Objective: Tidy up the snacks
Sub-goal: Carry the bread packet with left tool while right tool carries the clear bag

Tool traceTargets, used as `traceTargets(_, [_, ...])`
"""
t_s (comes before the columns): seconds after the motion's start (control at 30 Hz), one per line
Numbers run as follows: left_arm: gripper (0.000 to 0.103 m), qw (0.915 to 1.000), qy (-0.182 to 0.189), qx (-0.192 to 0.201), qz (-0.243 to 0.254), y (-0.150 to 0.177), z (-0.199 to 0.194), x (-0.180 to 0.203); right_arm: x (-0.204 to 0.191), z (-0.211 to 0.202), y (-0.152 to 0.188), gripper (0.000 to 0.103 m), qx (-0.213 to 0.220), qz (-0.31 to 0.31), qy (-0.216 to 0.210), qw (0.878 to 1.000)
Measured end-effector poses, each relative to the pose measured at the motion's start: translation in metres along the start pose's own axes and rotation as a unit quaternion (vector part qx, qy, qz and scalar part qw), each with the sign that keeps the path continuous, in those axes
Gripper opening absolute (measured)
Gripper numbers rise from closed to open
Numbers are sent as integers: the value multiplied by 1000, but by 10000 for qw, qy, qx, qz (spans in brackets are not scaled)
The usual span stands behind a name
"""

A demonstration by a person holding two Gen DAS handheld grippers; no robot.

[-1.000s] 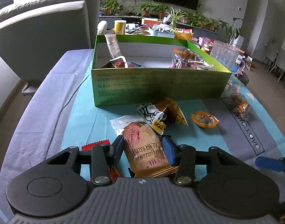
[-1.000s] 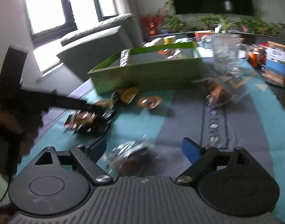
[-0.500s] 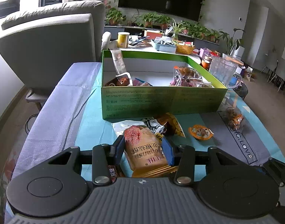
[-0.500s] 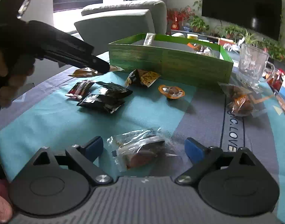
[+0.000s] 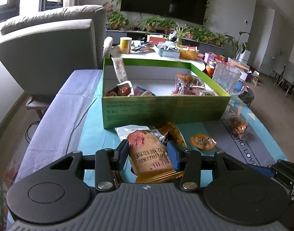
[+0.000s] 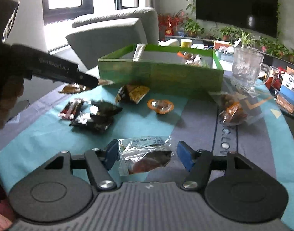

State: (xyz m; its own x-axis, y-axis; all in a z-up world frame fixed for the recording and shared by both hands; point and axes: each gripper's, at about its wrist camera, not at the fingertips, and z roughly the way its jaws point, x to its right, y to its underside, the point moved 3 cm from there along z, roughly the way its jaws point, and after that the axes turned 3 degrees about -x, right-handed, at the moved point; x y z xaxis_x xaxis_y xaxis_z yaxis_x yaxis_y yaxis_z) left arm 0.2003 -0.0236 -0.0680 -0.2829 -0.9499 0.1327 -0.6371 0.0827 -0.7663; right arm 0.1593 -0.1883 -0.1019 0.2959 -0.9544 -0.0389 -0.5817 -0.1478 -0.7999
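Note:
My left gripper [image 5: 147, 151] is shut on an orange snack packet [image 5: 149, 157] with a pink round print and holds it above the cloth, short of the green box [image 5: 166, 107]. The box has several snacks inside. In the right wrist view that gripper [image 6: 93, 81] reaches in from the left in a person's hand. My right gripper [image 6: 147, 153] sits low over the cloth with a clear packet [image 6: 145, 156] holding something brown between its pads. The left pad touches the packet's edge, and a narrow gap shows at the right pad.
Loose on the teal and grey cloth lie black packets [image 6: 97, 115], red sachets [image 6: 71, 108], a yellow-black packet [image 6: 133, 93], an orange jelly cup [image 6: 160, 105] and a clear bag of brown snacks [image 6: 231, 111]. A glass mug [image 6: 247, 69] stands right of the box, a grey armchair [image 5: 50, 53] behind left.
The left gripper has risen slightly with the orange packet. The right gripper's pads have drawn in closer around the clear packet, and its view has rolled and steadied.

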Motion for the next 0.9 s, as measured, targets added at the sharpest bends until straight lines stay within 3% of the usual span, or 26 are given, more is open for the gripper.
traceTargets(0.57, [41,9984,-27,472,314,-36,-13,17,21,-9,-32,45,697,297,131,9970])
traceTargets(0.9, [41,9953,-32,784,571,-70,-6,31,39,-12,-68,45,1371,381,201,9896])
